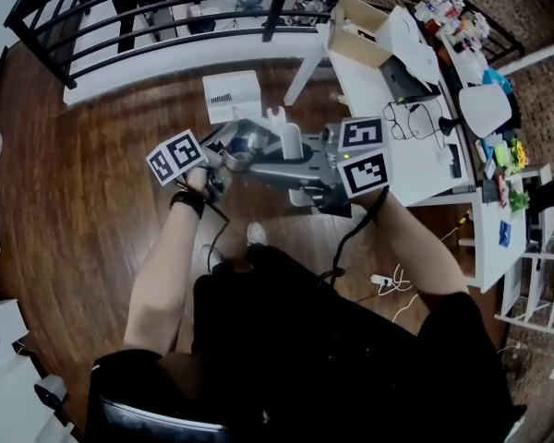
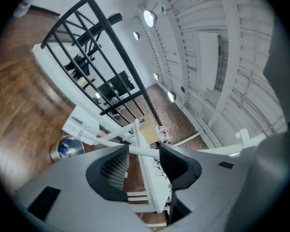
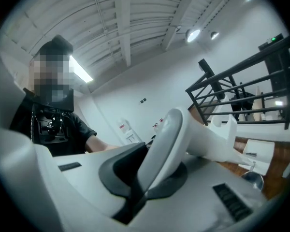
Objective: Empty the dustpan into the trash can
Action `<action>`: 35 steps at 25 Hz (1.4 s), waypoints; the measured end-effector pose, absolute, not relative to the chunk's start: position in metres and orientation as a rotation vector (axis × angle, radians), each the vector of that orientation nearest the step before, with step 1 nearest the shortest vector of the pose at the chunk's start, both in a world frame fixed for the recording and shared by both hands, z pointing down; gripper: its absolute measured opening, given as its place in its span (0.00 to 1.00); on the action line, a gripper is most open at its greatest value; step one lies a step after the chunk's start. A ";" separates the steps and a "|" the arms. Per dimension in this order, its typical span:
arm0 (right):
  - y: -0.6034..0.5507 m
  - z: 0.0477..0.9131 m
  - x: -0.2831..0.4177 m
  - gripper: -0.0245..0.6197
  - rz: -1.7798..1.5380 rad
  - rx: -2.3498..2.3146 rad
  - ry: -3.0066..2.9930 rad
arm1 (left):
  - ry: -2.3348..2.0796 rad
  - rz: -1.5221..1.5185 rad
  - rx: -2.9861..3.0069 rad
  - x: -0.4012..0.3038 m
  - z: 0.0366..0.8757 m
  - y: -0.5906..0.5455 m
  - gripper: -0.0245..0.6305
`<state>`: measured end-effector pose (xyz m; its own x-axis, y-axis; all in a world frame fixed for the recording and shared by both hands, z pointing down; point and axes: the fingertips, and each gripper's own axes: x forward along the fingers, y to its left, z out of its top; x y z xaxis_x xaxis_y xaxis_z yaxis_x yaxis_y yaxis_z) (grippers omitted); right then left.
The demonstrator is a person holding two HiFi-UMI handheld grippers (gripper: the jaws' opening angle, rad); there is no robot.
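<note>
My right gripper is shut on the white dustpan handle. The handle runs up and away to the white dustpan body. In the head view the same handle stands just left of the right gripper and its marker cubes. My left gripper is open with nothing between its pads; only a far white table leg shows through the gap. In the head view the left gripper sits close to the dustpan's left. A small round metal trash can stands on the wood floor and also shows as the trash can low right.
A white box lies on the floor beyond the grippers. A white table loaded with gear stands to the right. A black railing runs across the back. Cables and a power strip lie by the person's legs.
</note>
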<state>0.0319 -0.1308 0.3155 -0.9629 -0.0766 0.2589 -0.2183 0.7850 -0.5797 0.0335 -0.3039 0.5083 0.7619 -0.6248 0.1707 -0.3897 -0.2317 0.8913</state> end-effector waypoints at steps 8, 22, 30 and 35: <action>-0.100 0.296 0.074 0.05 0.896 0.354 -2.727 | -0.547 -0.567 1.349 0.106 0.545 -0.299 0.49; -0.075 0.265 0.085 0.05 0.864 0.466 -2.761 | -0.171 -0.445 1.159 0.208 0.518 -0.262 0.45; -0.072 0.269 0.088 0.05 0.857 0.484 -2.758 | -0.152 -0.487 1.085 0.214 0.519 -0.264 0.38; -0.063 0.272 0.083 0.05 0.844 0.433 -2.713 | -0.142 -0.510 1.031 0.213 0.521 -0.259 0.35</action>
<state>0.0830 -0.0629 0.2722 -0.9197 -0.2019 0.3367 -0.3573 0.7858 -0.5048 0.2128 -0.2586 0.5209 0.8747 -0.4688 -0.1230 0.3383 0.4089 0.8476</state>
